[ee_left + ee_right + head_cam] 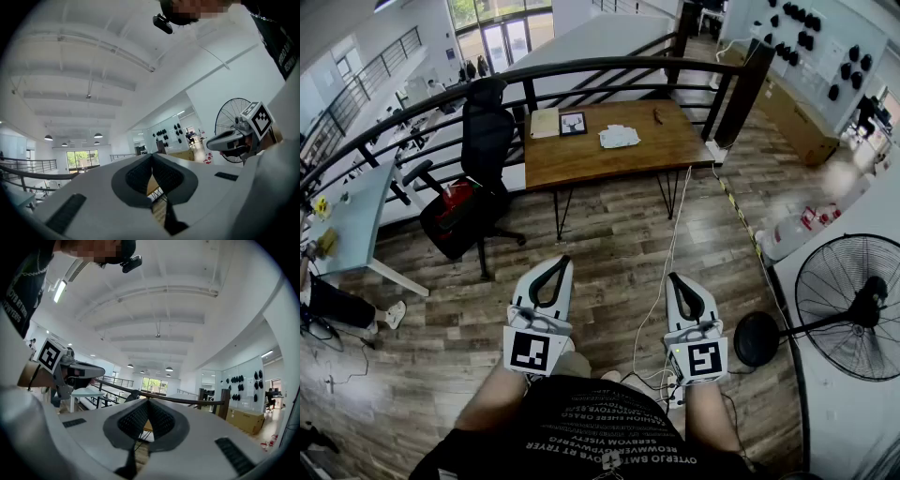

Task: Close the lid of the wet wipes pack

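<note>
A wooden table [581,155] stands well ahead of me. On it lies a white crumpled pack [619,137], too small to tell how its lid stands. I hold both grippers level and close to my body, far short of the table. The left gripper [558,263] is shut, its tips meeting with nothing between them [152,157]. My right gripper [675,277] is shut and empty as well [147,401]. Each gripper shows from the side in the other's view: the right gripper [234,139] and the left gripper [77,371].
Also on the table are a framed picture [573,123], a beige sheet [545,123] and a small dark item [657,115]. A black office chair [487,141] and a red bag [455,200] stand left of it. A floor fan [853,305] is at my right, a white cable [661,281] crosses the wood floor, and a dark railing [581,67] runs behind the table.
</note>
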